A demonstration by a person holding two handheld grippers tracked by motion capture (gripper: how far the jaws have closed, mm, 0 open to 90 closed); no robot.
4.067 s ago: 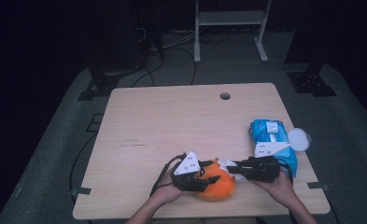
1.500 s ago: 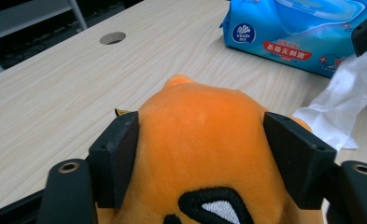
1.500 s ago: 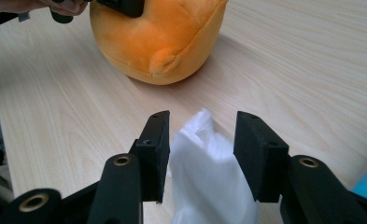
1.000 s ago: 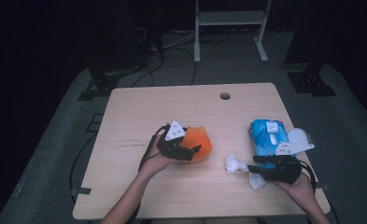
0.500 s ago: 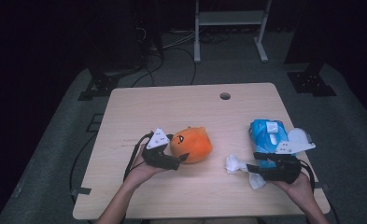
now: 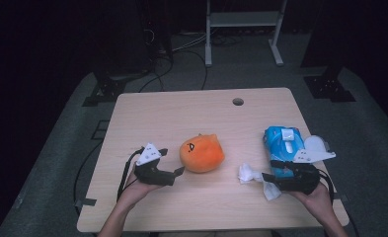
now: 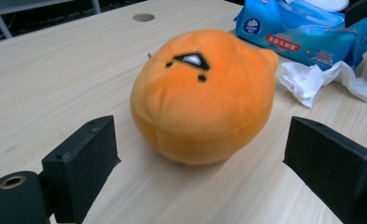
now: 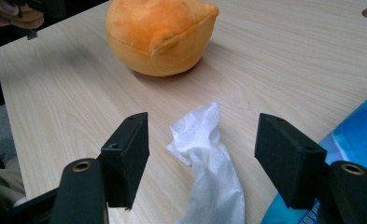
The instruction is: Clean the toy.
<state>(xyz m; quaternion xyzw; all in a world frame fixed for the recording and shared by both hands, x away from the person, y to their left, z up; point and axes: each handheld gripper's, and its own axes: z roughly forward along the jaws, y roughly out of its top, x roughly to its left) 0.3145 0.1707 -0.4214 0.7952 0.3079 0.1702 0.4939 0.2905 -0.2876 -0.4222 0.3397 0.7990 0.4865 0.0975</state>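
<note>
1. plush toy [image 6: 202, 153], orange, sits on the table [image 6: 181, 113] near its middle, just ahead of the left gripper [image 6: 174, 163], whose jaws stand apart and clear of it.
2. right gripper [image 6: 263, 177]: jaws have just been opening, a crumpled white tissue [image 8: 204, 154] lying loose between them.
3. blue wipes pack [image 6: 282, 143] lies beside the right gripper.

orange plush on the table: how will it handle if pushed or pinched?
The orange plush looks soft and stuffed, so it would probably squash under the pads rather than resist. Its rounded, near-ball shape suggests it may roll or wobble if nudged. The fuzzy fabric likely grips well, and it seems light for its bulk.
</note>
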